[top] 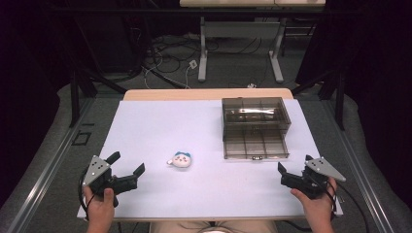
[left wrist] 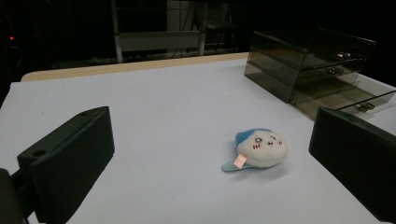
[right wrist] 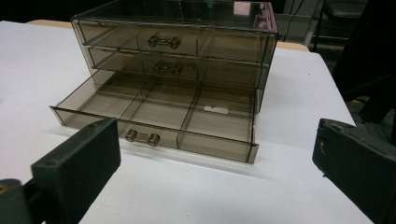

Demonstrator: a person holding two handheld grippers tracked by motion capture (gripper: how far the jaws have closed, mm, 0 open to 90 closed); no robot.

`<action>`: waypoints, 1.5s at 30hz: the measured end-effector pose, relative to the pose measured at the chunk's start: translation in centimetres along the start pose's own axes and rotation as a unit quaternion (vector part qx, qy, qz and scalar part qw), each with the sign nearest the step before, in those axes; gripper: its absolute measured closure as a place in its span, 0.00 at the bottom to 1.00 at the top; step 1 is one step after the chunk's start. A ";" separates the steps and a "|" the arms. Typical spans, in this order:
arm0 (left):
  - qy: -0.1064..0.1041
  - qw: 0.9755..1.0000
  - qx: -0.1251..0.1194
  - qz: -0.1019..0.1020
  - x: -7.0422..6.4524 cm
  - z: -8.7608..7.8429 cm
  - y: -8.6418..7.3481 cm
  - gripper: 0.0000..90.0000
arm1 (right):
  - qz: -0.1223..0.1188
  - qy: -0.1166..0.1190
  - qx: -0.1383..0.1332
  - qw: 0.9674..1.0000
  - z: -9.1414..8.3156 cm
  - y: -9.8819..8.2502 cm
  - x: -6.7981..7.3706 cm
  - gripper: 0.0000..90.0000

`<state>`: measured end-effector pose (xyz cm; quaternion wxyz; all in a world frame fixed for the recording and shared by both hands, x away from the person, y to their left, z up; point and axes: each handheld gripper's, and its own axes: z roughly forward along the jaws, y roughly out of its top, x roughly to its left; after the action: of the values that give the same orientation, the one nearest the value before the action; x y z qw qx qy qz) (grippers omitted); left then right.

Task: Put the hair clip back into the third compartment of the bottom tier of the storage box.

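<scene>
both hand-held grippers, left [top: 129, 168] and right [top: 291, 171], gape wide, holding nothing.

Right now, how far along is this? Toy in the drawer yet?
Not yet. Done: the bottom drawer of the clear drawer unit is pulled out, its compartments empty. In hand: nothing; the left tool and right tool are both open, resting near the table's front edge. Left: the plush toy lies on the table left of the unit, so presumably grasping, placing, and closing remain.
</scene>
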<state>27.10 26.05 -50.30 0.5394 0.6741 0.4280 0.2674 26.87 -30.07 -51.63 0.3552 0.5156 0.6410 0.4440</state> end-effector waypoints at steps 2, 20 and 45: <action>0.001 1.000 -0.001 0.000 0.0 0.0 0.0 0.00 | -0.002 0.003 0.004 1.000 0.0 0.0 0.0 0.01; 0.003 1.000 0.004 0.003 0.0 -0.1 -0.1 0.00 | -0.029 0.005 0.011 1.000 0.5 0.1 1.2 0.03; 0.007 1.000 0.009 -0.001 0.2 -0.3 -0.4 0.00 | -0.057 0.064 0.017 0.996 2.1 2.2 4.4 0.06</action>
<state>26.84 26.42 -50.58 0.5304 0.6767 0.4347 0.2678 28.59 -25.16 -50.26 0.3292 0.4543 0.6984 0.4443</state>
